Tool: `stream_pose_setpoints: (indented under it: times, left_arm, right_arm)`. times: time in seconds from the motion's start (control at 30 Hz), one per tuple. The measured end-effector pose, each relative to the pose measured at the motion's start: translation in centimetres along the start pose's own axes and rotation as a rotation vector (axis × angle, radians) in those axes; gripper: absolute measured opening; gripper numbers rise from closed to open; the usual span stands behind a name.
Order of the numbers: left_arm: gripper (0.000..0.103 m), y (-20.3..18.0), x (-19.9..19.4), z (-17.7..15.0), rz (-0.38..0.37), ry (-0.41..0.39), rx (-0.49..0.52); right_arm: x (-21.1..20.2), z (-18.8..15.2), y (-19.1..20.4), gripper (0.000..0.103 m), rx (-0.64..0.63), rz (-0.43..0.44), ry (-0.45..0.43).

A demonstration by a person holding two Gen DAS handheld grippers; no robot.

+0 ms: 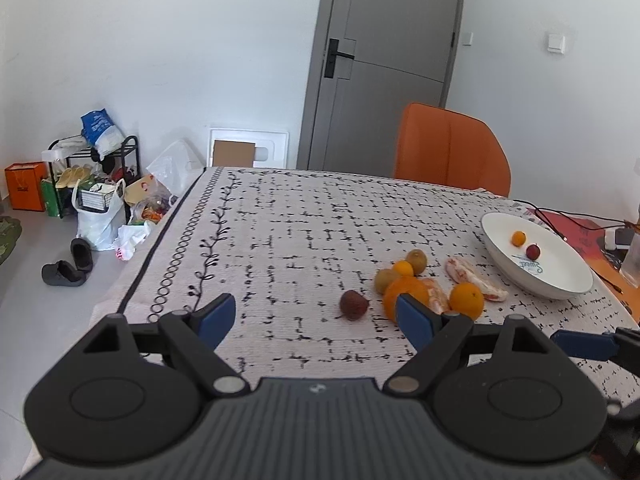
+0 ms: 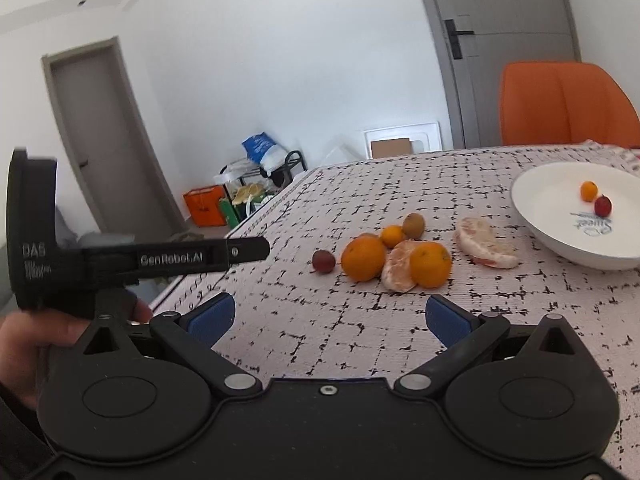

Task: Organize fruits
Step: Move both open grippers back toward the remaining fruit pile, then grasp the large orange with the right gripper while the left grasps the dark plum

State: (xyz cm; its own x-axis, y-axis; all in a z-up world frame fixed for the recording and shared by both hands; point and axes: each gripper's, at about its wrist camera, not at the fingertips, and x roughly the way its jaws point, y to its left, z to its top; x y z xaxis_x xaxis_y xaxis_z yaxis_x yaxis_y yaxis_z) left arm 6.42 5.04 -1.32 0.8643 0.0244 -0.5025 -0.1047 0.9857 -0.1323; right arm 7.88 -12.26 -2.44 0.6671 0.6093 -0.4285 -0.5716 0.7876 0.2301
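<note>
Loose fruits on the patterned cloth-covered desk (image 1: 304, 216), not yet sorted: small dark-red rough-skinned lychee (image 1: 353, 304) alone at the near-left edge of the cluster, big round orange (image 1: 405, 292) just right of it, partly behind a blue pad. Also two green-brown kiwis, small tangerines, peeled citrus segments, pinkish pomelo wedge (image 1: 476, 278) farther right. White shallow ceramic bowl (image 1: 560, 280) at far right, already holding a small tangerine and a red fruit. Left claw (image 1: 316, 314) spread wide, nothing between pads, aimed ahead and slightly down; lychee straight ahead, a little right of centre, just beyond the tips. Right claw (image 2: 330, 316) also wide apart and empty; cluster ahead, big orange near centre, lychee off to the left. Judged: left claw nearer and better lined up for the lychee, short forward reach; round fruit, no long axis to match. Bowl well right of both.
</note>
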Motion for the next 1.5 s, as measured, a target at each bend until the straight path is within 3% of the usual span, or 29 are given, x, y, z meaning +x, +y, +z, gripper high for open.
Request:
stream_pose_setpoints:
  times: [0.2, 0.33, 0.8, 0.97, 1.33, 1.43, 1.5]
  left_arm:
    - [0.086, 1.2, -0.3, -0.4, 0.010, 0.002, -0.026]
    - [0.086, 1.9, -0.5, -0.7, 0.015, 0.005, -0.034]
    - [0.086, 2.5, 0.6, -1.1, -0.003, 0.030, -0.039]
    - [0.086, 2.1, 1.3, -1.1, -0.024, 0.033, -0.027]
    - [0.083, 1.6, 2.9, -1.1, -0.047, 0.055, -0.011]
    - [0.083, 1.5, 3.2, -1.1, -0.052, 0.055, -0.009]
    - [0.083, 1.5, 3.4, -1.0, -0.056, 0.057, -0.010]
  right_arm:
    - [0.3, -0.2, 1.2, 0.103, -0.056, 0.010, 0.027]
    - [0.4, 0.5, 0.7, 0.103, -0.016, -0.003, 0.019]
    - [3.4, 2.1, -2.7, 0.100, 0.074, -0.160, 0.051]
    - [4.7, 2.3, -3.6, 0.076, 0.071, -0.191, 0.090]
    - [7.5, 2.8, -5.3, 0.055, 0.073, -0.219, 0.139]
    - [8.5, 2.8, -5.5, 0.036, 0.074, -0.210, 0.173]
    - [8.8, 2.7, -5.7, 0.033, 0.089, -0.213, 0.178]
